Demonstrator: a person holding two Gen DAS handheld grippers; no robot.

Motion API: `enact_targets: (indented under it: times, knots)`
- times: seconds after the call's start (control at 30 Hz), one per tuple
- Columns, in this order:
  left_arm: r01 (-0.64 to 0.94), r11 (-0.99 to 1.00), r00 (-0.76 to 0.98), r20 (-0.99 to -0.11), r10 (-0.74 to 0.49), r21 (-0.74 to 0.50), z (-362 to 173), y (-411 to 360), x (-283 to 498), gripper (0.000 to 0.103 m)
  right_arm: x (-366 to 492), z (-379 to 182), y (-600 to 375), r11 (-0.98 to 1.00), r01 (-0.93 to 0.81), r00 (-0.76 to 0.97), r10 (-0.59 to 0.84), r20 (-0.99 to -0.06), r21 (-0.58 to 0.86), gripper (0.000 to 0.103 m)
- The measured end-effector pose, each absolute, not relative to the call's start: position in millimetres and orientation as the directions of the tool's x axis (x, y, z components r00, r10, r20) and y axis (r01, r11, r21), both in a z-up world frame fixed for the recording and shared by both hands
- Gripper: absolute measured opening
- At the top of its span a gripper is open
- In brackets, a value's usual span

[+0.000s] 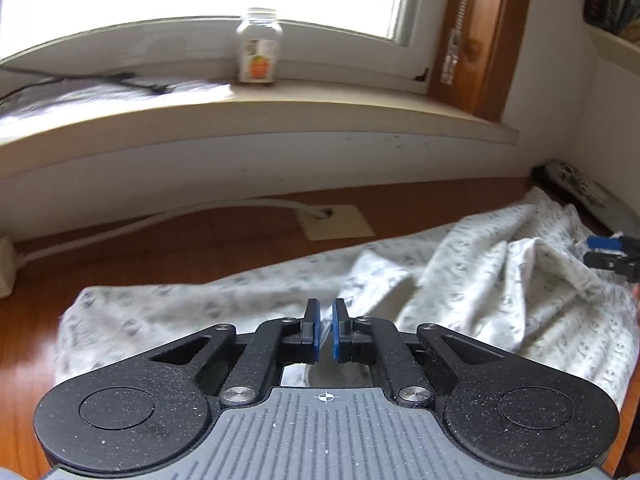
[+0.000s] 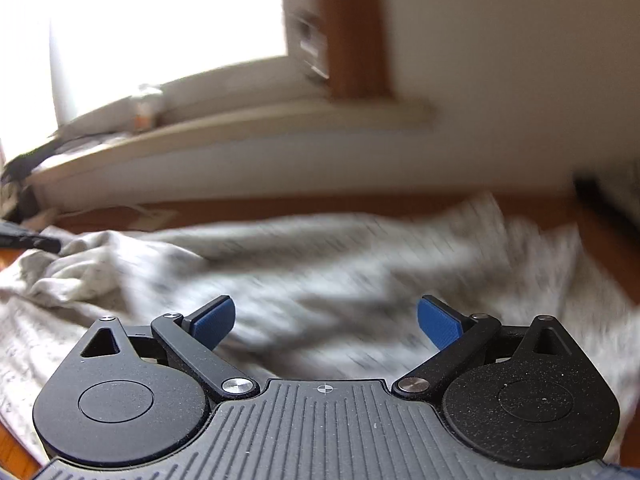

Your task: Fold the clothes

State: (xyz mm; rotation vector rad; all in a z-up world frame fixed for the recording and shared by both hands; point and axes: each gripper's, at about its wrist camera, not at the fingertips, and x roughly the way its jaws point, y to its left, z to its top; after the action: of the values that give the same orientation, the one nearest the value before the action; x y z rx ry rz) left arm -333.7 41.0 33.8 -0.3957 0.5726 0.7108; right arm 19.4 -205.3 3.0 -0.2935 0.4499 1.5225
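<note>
- Left claw (image 1: 326, 330): nearest the lens, black arms, blue pads drawn nearly together, clenched on a thin fold of the garment.
- Garment (image 1: 460, 280): white cloth with small grey print, rumpled, spread across the wooden counter (image 1: 200, 240) below the window sill (image 1: 280, 112).
- Right claw (image 2: 326, 322): jaws wide apart, released, hovering over the cloth; nothing between the pads; view blurred.
- Jar (image 1: 258, 48): clear, orange label, upright on the sill.
- Remote control (image 1: 572, 180): in the far corner, just beyond the garment.
</note>
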Motion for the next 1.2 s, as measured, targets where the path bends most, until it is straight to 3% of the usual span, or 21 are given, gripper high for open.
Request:
enact_targets:
  times: [0.1, 0.17, 0.23, 0.4, 0.53, 0.6, 0.63, 0.7, 0.73, 0.77, 0.8, 0.83, 0.9, 1.2]
  knots:
    - [-0.729, 0.669, 0.596, -0.614, 0.518, -0.143, 37, 49, -343, 0.006, -31, 23, -193, -0.099, -0.991, -0.126, 0.907, -0.402, 0.086, 0.086]
    - [-0.733, 0.661, 0.600, -0.612, 0.516, -0.161, 40, 55, -347, 0.006, -73, 28, -175, -0.207, -0.977, -0.212, 0.886, -0.411, 0.058, 0.070]
    - [-0.716, 0.671, 0.625, -0.604, 0.495, -0.192, 44, 61, -348, 0.008, -116, 27, -156, -0.318, -0.948, -0.298, 0.846, -0.441, 0.031, 0.061]
    - [-0.653, 0.720, 0.685, -0.588, 0.430, -0.234, 56, 72, -334, 0.038, -198, 13, -118, -0.469, -0.883, -0.399, 0.766, -0.504, -0.013, 0.052]
    - [-0.621, 0.760, 0.668, -0.636, 0.386, -0.191, 50, 78, -311, 0.051, -236, 8, -110, -0.546, -0.838, -0.472, 0.703, -0.532, 0.022, 0.043]
    - [-0.602, 0.781, 0.658, -0.656, 0.369, -0.165, 45, 79, -303, 0.063, -250, 5, -112, -0.567, -0.824, -0.478, 0.688, -0.546, 0.007, 0.043]
    - [-0.602, 0.785, 0.649, -0.665, 0.370, -0.150, 42, 79, -300, 0.063, -255, 2, -111, -0.565, -0.825, -0.467, 0.691, -0.552, -0.009, 0.043]
    - [-0.602, 0.786, 0.641, -0.673, 0.368, -0.143, 38, 80, -296, 0.057, -260, -1, -108, -0.548, -0.836, -0.440, 0.705, -0.557, -0.034, 0.036]
    - [-0.603, 0.784, 0.642, -0.673, 0.367, -0.147, 37, 81, -296, 0.052, -258, -1, -107, -0.543, -0.839, -0.442, 0.707, -0.552, -0.023, 0.023]
    - [-0.610, 0.779, 0.640, -0.673, 0.372, -0.149, 36, 82, -297, 0.037, -257, -1, -106, -0.538, -0.843, -0.445, 0.710, -0.546, -0.013, 0.013]
    - [-0.616, 0.773, 0.637, -0.672, 0.376, -0.151, 35, 83, -299, 0.017, -255, -1, -105, -0.533, -0.846, -0.447, 0.713, -0.540, -0.003, 0.010]
    - [-0.623, 0.767, 0.635, -0.671, 0.382, -0.152, 35, 83, -301, 0.009, -252, 1, -106, -0.532, -0.847, -0.456, 0.716, -0.528, 0.011, 0.006]
    - [-0.641, 0.754, 0.636, -0.649, 0.417, -0.142, 39, 83, -308, 0.005, -246, 5, -108, -0.529, -0.848, -0.473, 0.722, -0.504, 0.038, 0.005]
    - [-0.696, 0.677, 0.677, -0.535, 0.506, -0.241, 72, 76, -387, 0.004, -265, 33, -110, -0.573, -0.818, -0.537, 0.736, -0.411, 0.043, 0.005]
